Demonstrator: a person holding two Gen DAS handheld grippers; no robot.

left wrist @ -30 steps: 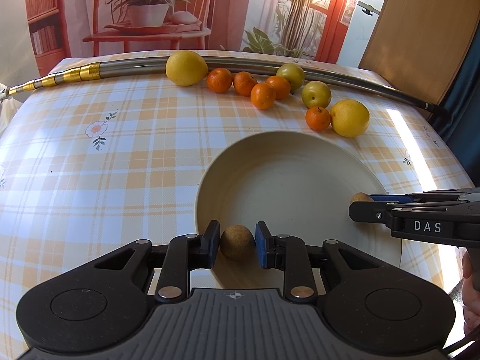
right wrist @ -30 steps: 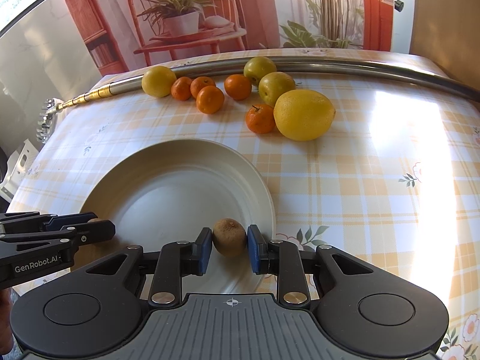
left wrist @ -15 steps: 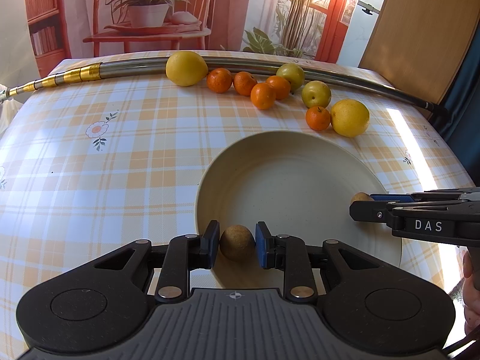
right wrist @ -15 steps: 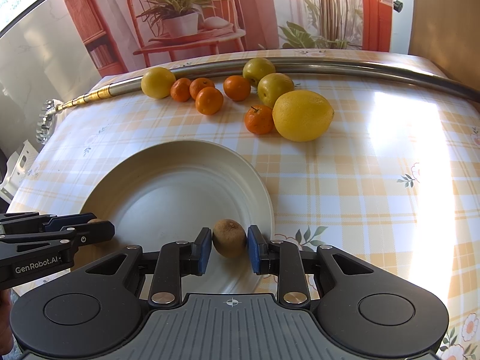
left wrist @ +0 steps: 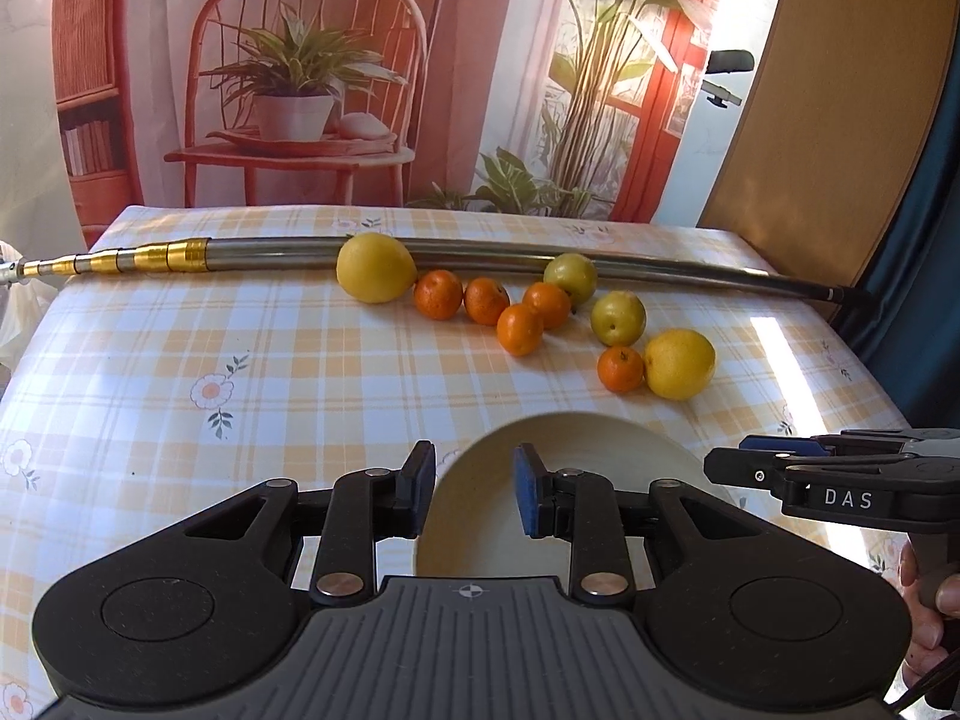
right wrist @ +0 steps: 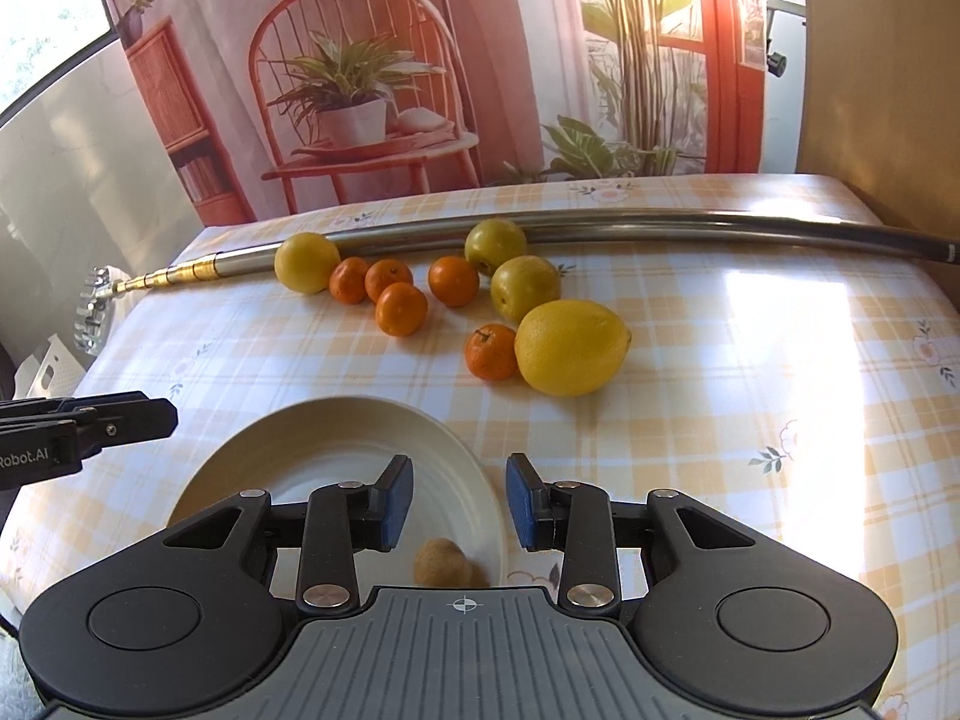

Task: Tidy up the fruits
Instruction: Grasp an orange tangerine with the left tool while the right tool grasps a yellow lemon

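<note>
A cream plate (left wrist: 576, 438) (right wrist: 336, 426) lies on the checked tablecloth just below both grippers. One brown kiwi (right wrist: 440, 564) rests in it, below and behind my open right gripper (right wrist: 459, 501). My left gripper (left wrist: 474, 489) is open above the plate's left part with nothing between its fingers; the kiwi it held is hidden. Beyond the plate lie two lemons (left wrist: 375, 267) (right wrist: 570, 348), several mandarins (left wrist: 519, 330) (right wrist: 401, 308) and two green plums (left wrist: 618, 318) (right wrist: 525, 288).
A long metal pole with a gold end (left wrist: 180, 255) (right wrist: 660, 228) lies across the far side of the table behind the fruit. The table edge drops off at left and right. A backdrop with a chair and plants stands behind the table.
Both grippers have let go of their kiwis and opened. Both have risen and pulled back, so the plate now sits lower and smaller in each view.
</note>
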